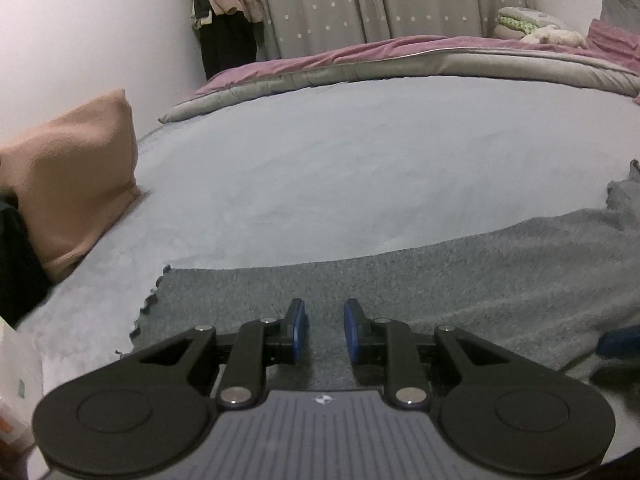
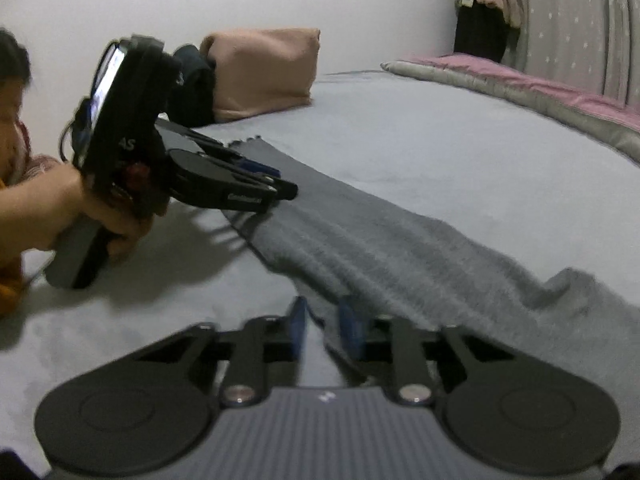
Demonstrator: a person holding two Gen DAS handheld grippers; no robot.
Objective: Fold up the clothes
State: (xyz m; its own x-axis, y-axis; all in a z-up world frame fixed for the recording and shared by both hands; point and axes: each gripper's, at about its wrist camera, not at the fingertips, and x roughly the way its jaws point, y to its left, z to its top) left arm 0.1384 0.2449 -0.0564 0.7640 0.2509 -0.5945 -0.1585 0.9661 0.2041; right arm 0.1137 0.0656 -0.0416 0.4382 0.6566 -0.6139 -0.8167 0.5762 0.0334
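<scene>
A grey knit garment (image 1: 440,288) (image 2: 380,248) lies spread in a long strip on the pale blue bed sheet (image 1: 320,160) (image 2: 480,140). My left gripper (image 1: 326,328) hovers low over its left end, blue pads apart, only flat cloth showing between them. The right wrist view shows the left gripper (image 2: 276,184) from the side, held by a hand (image 2: 60,208). My right gripper (image 2: 324,330) sits at the garment's near edge, pads apart, with the cloth's border running between them; this view is blurred. One right fingertip (image 1: 616,342) shows at the left wrist view's right edge.
A peach folded cloth (image 1: 80,184) (image 2: 264,72) leans at the wall with a dark item (image 2: 196,84) beside it. A grey and pink quilt (image 1: 400,64) (image 2: 520,88) lies rolled back along the far side, with stacked clothes (image 1: 528,22) behind. A person is at the left of the right wrist view.
</scene>
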